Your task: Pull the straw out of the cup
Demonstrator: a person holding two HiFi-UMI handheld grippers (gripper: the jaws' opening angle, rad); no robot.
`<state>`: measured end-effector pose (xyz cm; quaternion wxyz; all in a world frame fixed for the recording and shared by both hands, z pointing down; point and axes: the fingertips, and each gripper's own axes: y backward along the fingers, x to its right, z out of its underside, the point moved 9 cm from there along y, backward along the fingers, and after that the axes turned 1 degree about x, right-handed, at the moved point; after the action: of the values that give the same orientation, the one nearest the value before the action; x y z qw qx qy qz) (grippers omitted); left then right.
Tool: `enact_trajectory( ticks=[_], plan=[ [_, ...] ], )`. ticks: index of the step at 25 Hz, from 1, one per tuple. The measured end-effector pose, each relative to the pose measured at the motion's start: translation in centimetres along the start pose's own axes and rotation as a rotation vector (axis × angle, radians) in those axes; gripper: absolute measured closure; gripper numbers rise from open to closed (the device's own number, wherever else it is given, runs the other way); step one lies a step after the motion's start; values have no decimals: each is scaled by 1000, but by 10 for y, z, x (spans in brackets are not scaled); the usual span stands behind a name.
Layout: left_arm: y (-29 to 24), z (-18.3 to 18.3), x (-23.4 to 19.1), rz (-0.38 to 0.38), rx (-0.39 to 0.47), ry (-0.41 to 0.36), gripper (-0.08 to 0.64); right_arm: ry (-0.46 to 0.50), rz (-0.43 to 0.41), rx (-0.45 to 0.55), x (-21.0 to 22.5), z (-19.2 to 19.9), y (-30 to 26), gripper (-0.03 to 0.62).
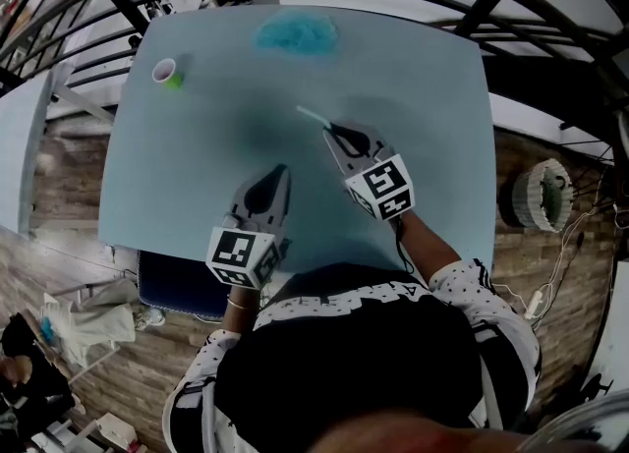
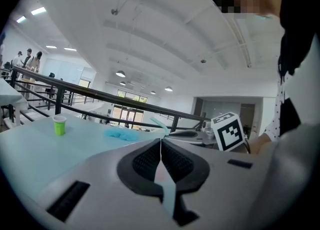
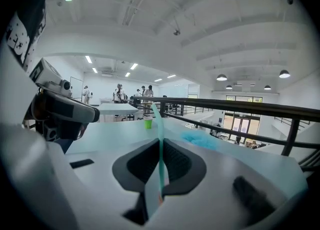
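The right tool (image 1: 335, 131) is clamped on the straw (image 1: 313, 115), over the tabletop (image 1: 423, 87) and well apart from the green cup (image 1: 167, 73). The left tool (image 1: 279, 174) is closed on nothing. The straw looks light, thin and crushable, so a gentle mid-shaft pinch suits it.

On the pale blue rectangular table (image 1: 197, 196), the small green paper cup (image 1: 167, 72) stands far left, and the crumpled blue cloth (image 1: 296, 34) lies at the far middle. The thin pale plastic straw (image 1: 313, 115), clamped between the right gripper's (image 1: 334, 129) jaws, lies right of centre, well apart from the cup. The left gripper (image 1: 282, 170) is nearer and to its left.
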<state>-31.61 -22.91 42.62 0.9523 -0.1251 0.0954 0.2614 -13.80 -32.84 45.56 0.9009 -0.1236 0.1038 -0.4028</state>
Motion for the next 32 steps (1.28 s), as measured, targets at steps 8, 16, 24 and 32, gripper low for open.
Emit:
enact_trajectory(
  ticks=[8,16,24,32],
  plan=[
    [2,-1,4,11,5,-9,545,-1,26,36,2,-9,8,555],
    [6,-4,8,8,10,-18,545,2,36,69,2,-17,16,555],
    [11,-6,12,7,21,-24,545,7,50,93,1,-24,23,555],
    [15,-6,10,20,33,-27,545,-9,79,124,0,-35,31,555]
  ],
)
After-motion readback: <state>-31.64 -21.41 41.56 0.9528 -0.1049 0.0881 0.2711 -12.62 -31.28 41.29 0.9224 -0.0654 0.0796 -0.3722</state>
